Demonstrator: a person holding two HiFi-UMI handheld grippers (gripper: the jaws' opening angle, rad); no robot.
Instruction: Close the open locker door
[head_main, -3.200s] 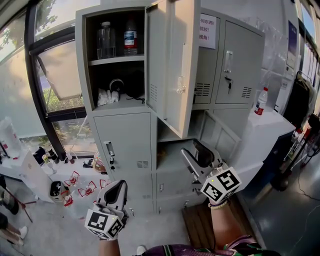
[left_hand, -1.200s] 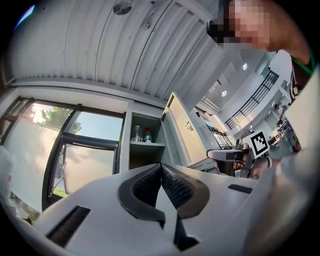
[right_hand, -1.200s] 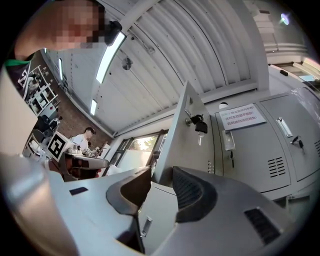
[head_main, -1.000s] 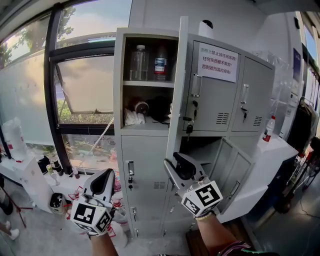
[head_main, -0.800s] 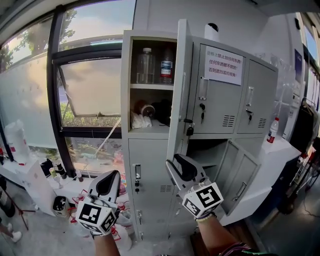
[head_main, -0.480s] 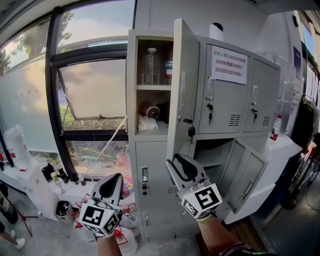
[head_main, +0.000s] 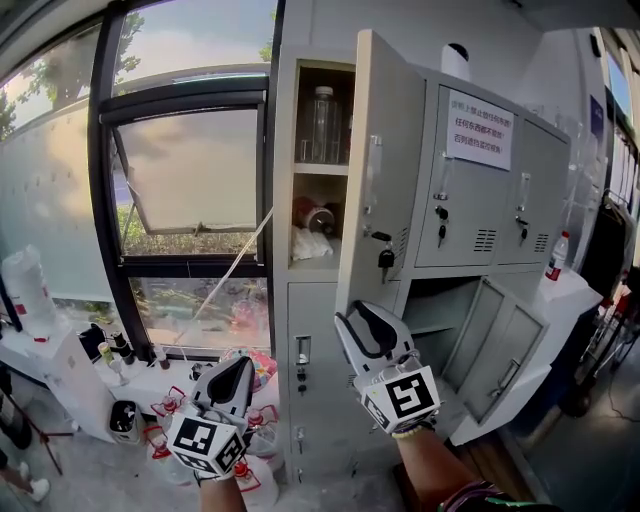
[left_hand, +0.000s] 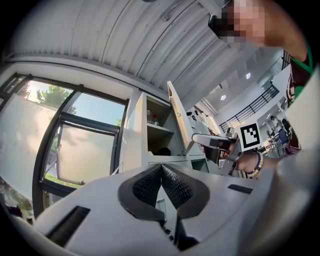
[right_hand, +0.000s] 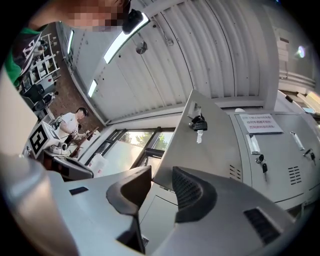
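Standing upright and swung out from the grey locker bank (head_main: 500, 210), the open upper locker door (head_main: 385, 170) hangs on its right-side hinge, with a key bunch (head_main: 385, 258) at the lock and its outer face turned toward the right gripper (head_main: 372, 328). Right gripper: jaws spread with nothing between them, just under the door's lower edge; the nearer hand, judged well placed to push that face leftward and back. Left gripper (head_main: 236, 375): pads pressed together, empty, lower and well left of the door, before the window (head_main: 190, 170).
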